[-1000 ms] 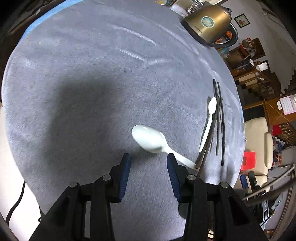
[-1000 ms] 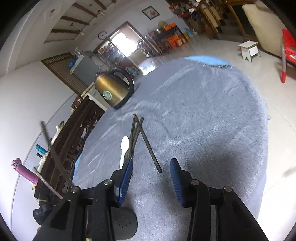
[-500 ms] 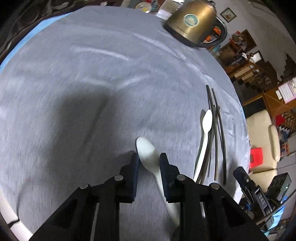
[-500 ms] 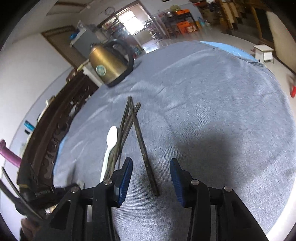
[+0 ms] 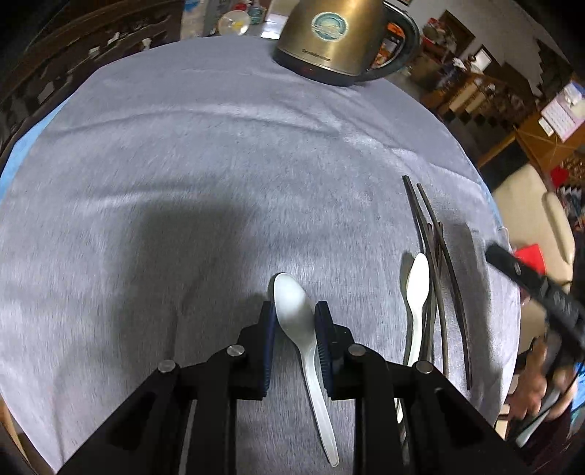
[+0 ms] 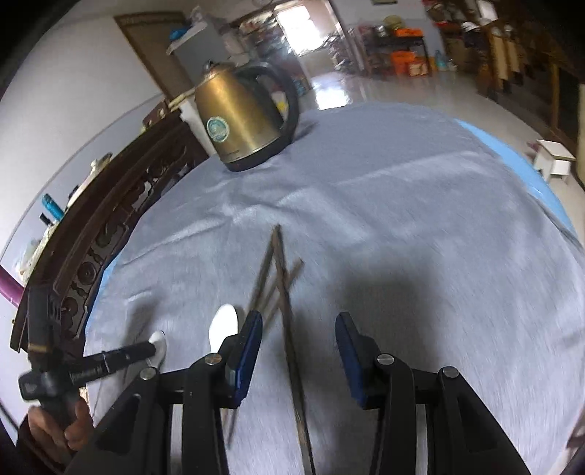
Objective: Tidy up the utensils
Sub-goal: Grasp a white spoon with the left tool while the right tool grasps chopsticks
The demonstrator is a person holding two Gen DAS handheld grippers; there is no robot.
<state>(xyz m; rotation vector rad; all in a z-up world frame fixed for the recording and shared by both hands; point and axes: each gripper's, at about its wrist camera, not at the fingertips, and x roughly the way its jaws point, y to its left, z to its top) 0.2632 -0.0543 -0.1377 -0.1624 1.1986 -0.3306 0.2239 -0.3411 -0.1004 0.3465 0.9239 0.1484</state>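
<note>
My left gripper (image 5: 294, 321) is shut on the bowl of a white plastic spoon (image 5: 296, 310), whose handle runs back under the gripper over the grey tablecloth (image 5: 182, 182). A second white spoon (image 5: 416, 292) lies to the right beside several dark chopsticks (image 5: 438, 255). In the right wrist view my right gripper (image 6: 298, 343) is open, its jaws on either side of one dark chopstick (image 6: 292, 350). The other chopsticks (image 6: 270, 277) fan out just ahead. The second spoon's bowl (image 6: 223, 325) shows left of the left finger, and the held spoon's tip (image 6: 157, 343) farther left.
A brass electric kettle (image 5: 329, 33) stands at the table's far edge, also in the right wrist view (image 6: 241, 120). A dark carved wooden rail (image 6: 91, 237) borders the table's left side. The table's right edge (image 5: 508, 292) drops off near the chopsticks.
My left gripper moved forward and closed on the spoon's bowl. My right gripper moved in over the chopsticks, so one chopstick now lies between its open jaws.
</note>
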